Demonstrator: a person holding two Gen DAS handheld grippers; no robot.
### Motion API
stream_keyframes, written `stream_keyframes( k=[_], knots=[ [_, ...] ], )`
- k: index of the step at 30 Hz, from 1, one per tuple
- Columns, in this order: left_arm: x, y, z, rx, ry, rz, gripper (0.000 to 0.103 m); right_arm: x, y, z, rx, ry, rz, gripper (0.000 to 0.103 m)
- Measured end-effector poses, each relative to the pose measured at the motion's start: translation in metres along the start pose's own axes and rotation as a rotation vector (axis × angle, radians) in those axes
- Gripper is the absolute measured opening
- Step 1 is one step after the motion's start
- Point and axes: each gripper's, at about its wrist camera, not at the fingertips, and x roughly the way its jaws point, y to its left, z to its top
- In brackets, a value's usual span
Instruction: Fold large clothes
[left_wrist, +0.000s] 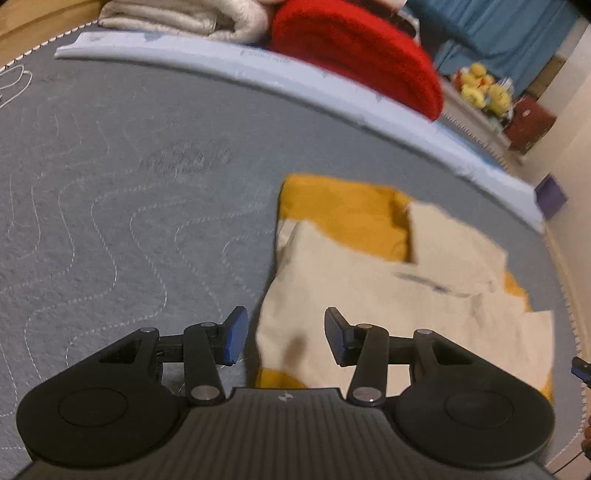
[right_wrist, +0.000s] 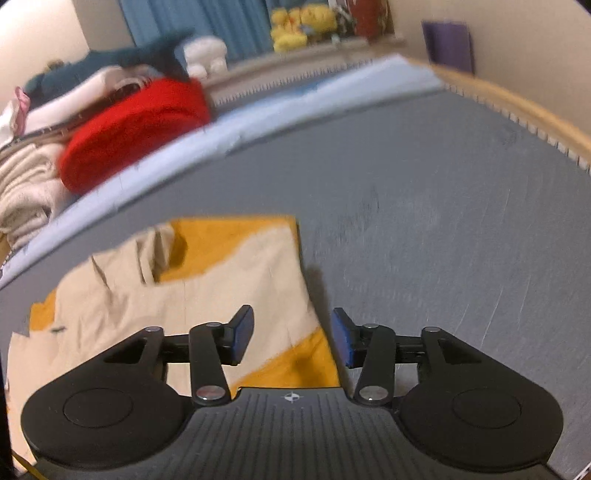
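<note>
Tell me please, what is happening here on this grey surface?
A person holds a gripper in each hand above a cream and mustard-yellow garment lying partly folded on a grey quilted mat. The left gripper and the right gripper are both open, each over a side edge of the garment, gripping nothing.

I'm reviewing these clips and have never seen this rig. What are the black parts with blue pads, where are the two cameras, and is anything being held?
A person carries two hand-held grippers; no robot arm is involved. Each picture comes from a fisheye camera on one gripper, looking forward along its fingers. The black parts are the left gripper and the right gripper, with blue pads. Both stand open and hold nothing, each over a near edge of a cream and mustard-yellow garment, partly folded on a grey quilted mat. Behind lie a red folded cloth and a beige blanket.
</note>
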Motion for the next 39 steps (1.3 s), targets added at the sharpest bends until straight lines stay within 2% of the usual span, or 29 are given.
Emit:
stream_keyframes(
  k=[3,8,12,13,14,16,19,25,27,30,32,33,34,35,36,37,39],
  knots=[
    [0.020,0.001,-0.003,-0.016,0.049,0.036,0.051,0.019,-0.006,-0.010,0.020,0.058,-0.001,0.050],
    [0.035,0.002,-0.002,-0.044,0.064,0.045,0.055,0.047,-0.012,-0.021,0.047,0.148,-0.008,0.050],
    [0.044,0.000,-0.001,-0.057,0.073,0.044,0.055,0.053,-0.012,-0.026,0.039,0.161,-0.009,0.050],
    [0.046,-0.002,-0.001,-0.053,0.074,0.042,0.053,0.052,-0.012,-0.026,0.036,0.162,-0.010,0.046],
    [0.046,-0.003,0.000,-0.043,0.073,0.040,0.050,0.050,-0.009,-0.026,0.020,0.151,-0.012,0.027],
    [0.045,-0.010,0.000,-0.002,0.058,0.032,0.008,0.043,-0.004,-0.025,-0.018,0.120,-0.015,0.002],
    [0.029,-0.019,0.005,0.058,-0.020,0.026,0.003,0.024,0.006,-0.021,-0.067,0.035,0.000,0.000],
    [-0.031,-0.030,0.017,0.105,-0.287,-0.051,0.002,-0.043,0.015,-0.003,-0.041,-0.248,0.081,0.000],
    [-0.039,-0.034,0.020,0.117,-0.359,-0.035,0.001,-0.053,0.019,0.000,-0.051,-0.326,0.080,0.000],
    [-0.031,-0.041,0.030,0.118,-0.428,0.000,0.001,-0.048,0.025,0.008,-0.053,-0.397,0.049,0.000],
    [-0.022,-0.045,0.037,0.113,-0.472,0.018,0.002,-0.035,0.031,0.016,-0.043,-0.425,0.034,0.000],
    [-0.016,-0.048,0.041,0.119,-0.488,0.052,0.004,-0.026,0.035,0.021,-0.041,-0.421,0.020,0.000],
    [-0.006,-0.049,0.045,0.113,-0.488,0.095,0.009,-0.014,0.038,0.024,-0.034,-0.398,-0.001,0.000],
    [0.003,-0.048,0.050,0.093,-0.473,0.123,0.014,0.000,0.041,0.026,-0.012,-0.352,-0.034,0.006],
    [0.016,-0.044,0.053,0.063,-0.419,0.128,0.029,0.019,0.040,0.026,0.016,-0.291,-0.076,0.008],
    [0.026,-0.038,0.055,0.032,-0.343,0.101,0.047,0.034,0.037,0.024,0.035,-0.227,-0.116,0.008],
    [0.042,-0.025,0.051,-0.012,-0.193,0.048,0.052,0.056,0.034,0.018,0.036,-0.110,-0.168,0.008]
  ],
)
